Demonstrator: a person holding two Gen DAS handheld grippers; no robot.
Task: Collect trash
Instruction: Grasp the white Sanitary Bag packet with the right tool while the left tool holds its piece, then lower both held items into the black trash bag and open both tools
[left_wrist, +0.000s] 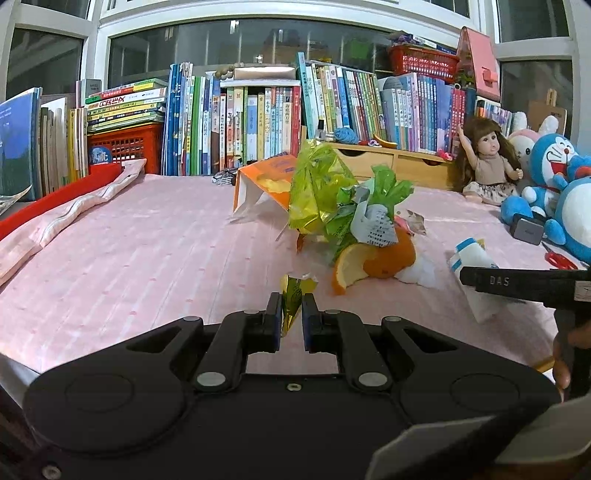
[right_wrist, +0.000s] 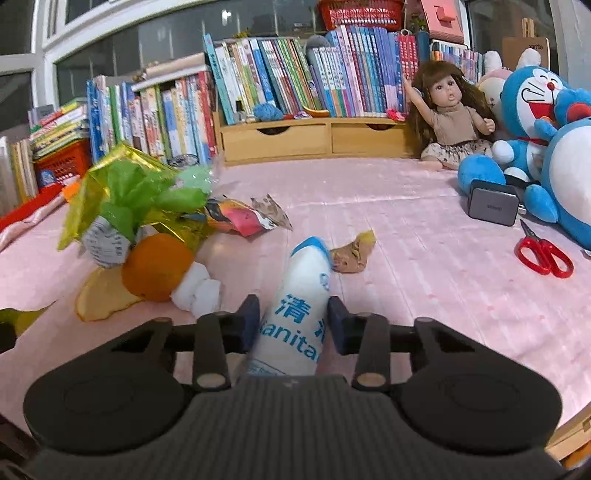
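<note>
Right gripper (right_wrist: 291, 325) fingers grasp the wipes pack (right_wrist: 295, 314), just right of the orange (right_wrist: 157, 266). Left gripper (left_wrist: 291, 317) clenched on a wrapper (left_wrist: 291, 295). Advise firm hold, then lifting clear.

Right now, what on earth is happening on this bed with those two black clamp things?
A person is tidying rubbish off the pink bed, holding a two-finger gripper in each hand. The left gripper is shut on a yellow-green wrapper. The right gripper has a white and blue wipes packet between its fingers, seemingly gripped. A heap of orange peel, tissue and green wrappers is left to collect; the red scissors and toys sit apart.
</note>
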